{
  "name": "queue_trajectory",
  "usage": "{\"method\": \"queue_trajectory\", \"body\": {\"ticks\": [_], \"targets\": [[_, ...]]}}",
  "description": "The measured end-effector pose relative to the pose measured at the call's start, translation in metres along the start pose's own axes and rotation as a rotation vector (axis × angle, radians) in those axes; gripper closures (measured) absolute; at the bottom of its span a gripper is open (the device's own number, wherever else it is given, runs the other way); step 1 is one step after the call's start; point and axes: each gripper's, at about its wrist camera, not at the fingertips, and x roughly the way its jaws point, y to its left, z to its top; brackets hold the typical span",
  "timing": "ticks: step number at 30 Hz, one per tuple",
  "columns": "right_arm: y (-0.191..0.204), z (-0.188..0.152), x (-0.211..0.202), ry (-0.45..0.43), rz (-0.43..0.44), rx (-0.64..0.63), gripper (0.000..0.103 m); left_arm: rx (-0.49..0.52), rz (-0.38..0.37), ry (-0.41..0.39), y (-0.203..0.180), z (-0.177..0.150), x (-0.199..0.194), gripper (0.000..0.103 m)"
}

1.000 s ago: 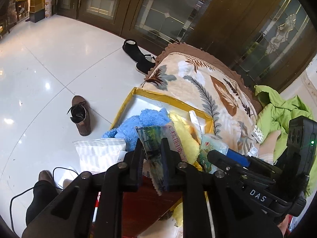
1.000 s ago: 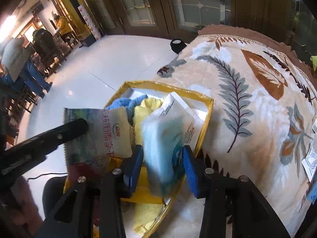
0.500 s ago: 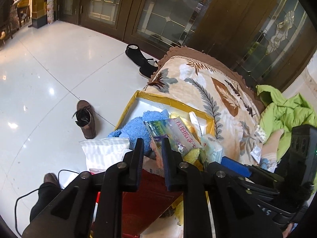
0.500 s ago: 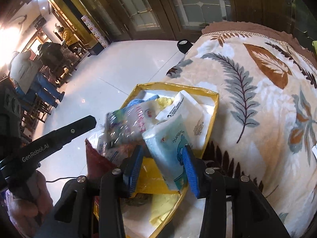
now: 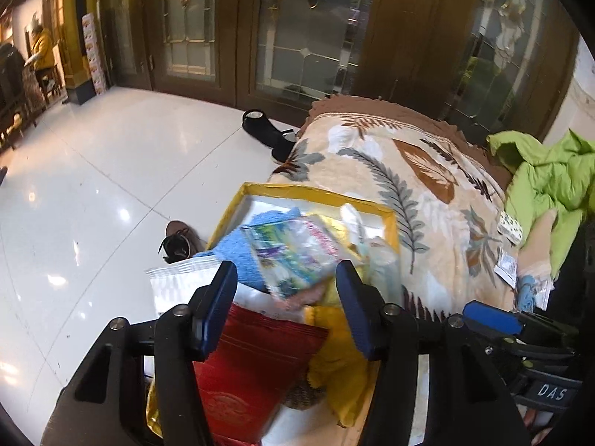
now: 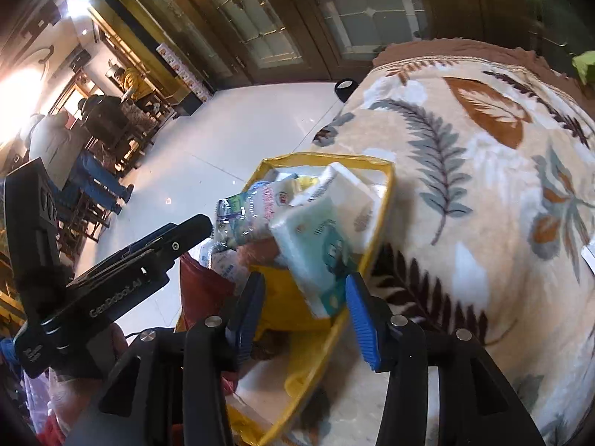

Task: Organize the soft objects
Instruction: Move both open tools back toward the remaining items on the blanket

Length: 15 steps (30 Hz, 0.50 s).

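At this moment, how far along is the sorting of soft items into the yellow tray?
Done: the yellow tray already holds a blue towel, a yellow cloth and a red pouch. In hand: nothing gripped; the left gripper has just opened around the colourful packet, the right gripper around the tissue pack. Left: small packets on the blanket.

Home: blanket-covered bed [image 5: 401,171], shoes [image 5: 178,241] on floor.
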Motion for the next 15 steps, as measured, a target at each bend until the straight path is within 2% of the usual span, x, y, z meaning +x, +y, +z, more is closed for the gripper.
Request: {"method": "queue_trajectory", "body": {"ticks": [2, 15], "targets": [[-0.010, -0.005, -0.008, -0.009, -0.001, 0.019, 0.047, 0.023, 0.000, -0.006, -0.009, -0.002, -0.003, 0.049], [-0.079, -0.035, -0.058, -0.073, -0.054, 0.142, 0.047, 0.144, -0.026, 0.001, -0.069, -0.012, -0.006, 0.049]]}}
